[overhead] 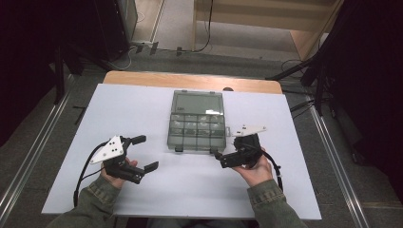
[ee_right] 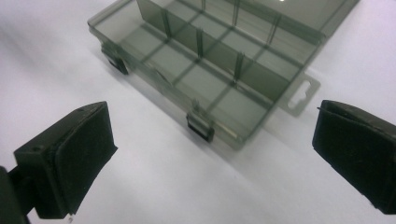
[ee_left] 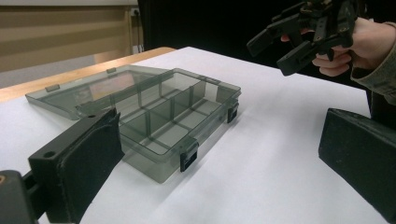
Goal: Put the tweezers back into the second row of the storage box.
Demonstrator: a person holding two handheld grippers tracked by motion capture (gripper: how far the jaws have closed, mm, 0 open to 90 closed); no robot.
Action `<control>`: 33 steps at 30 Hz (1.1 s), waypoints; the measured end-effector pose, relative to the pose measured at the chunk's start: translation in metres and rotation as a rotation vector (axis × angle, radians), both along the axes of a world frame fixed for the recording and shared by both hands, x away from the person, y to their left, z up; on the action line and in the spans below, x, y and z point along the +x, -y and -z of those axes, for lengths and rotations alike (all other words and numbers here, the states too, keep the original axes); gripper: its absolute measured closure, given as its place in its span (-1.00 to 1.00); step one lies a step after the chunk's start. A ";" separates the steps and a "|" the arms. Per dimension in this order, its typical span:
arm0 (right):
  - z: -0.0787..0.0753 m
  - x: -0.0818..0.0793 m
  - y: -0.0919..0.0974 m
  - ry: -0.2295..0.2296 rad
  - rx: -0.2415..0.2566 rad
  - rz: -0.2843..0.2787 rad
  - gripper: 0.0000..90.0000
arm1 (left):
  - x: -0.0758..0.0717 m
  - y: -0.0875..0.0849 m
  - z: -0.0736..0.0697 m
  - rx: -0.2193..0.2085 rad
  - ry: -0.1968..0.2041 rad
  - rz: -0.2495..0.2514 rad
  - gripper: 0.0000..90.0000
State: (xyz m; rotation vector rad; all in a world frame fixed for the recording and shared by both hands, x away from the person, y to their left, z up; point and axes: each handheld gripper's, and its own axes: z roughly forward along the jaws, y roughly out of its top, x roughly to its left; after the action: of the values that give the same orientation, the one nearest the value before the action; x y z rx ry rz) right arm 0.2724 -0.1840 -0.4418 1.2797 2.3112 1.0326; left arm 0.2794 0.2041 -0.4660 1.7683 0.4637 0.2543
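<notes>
On the white bench in front of you sits a smoky grey, see-through plastic organizer box, placed centrally and a little toward the far side. Its lid is swung fully open and lies flat on the bench beyond the tray, joined along the far edge. The tray is split by thin walls into a grid of small compartments, and from your right claw's camera the ones in sight look bare. Two dark latches hang on the front wall nearest you, and a small hang tab with a slot juts from the tray's right end. Your left claw hovers to the left of the box, near its front left corner but clear of it, with its two black jaws spread wide and nothing between them. Your right claw is held just in front of the box's right front corner, close to the right-hand latch, not touching; its jaws are likewise spread wide and hold nothing. Both of your hands wear olive green sleeves that enter from the near edge of the bench.
</notes>
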 end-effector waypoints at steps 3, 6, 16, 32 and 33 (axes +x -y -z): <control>0.004 -0.008 0.009 0.017 0.023 0.026 -1.00 | 0.000 0.000 0.000 -0.001 -0.002 0.001 -1.00; 0.007 -0.019 0.020 0.068 0.075 0.033 -1.00 | 0.001 0.001 0.000 0.002 -0.002 0.001 -1.00; 0.018 -0.047 0.053 0.213 0.205 0.064 -1.00 | 0.001 0.001 0.001 0.003 -0.006 -0.001 -1.00; 0.060 -0.074 0.080 0.316 0.284 0.128 -1.00 | 0.002 0.004 0.002 0.008 -0.011 0.007 -1.00; 0.059 -0.075 0.080 0.326 0.283 0.134 -1.00 | 0.002 0.004 0.002 0.007 -0.012 0.006 -1.00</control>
State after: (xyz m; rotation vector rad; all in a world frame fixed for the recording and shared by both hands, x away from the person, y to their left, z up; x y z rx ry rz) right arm 0.1972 -0.2638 -0.5012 1.2354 1.8616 1.4386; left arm 0.2814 0.2005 -0.4679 1.7788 0.4664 0.2411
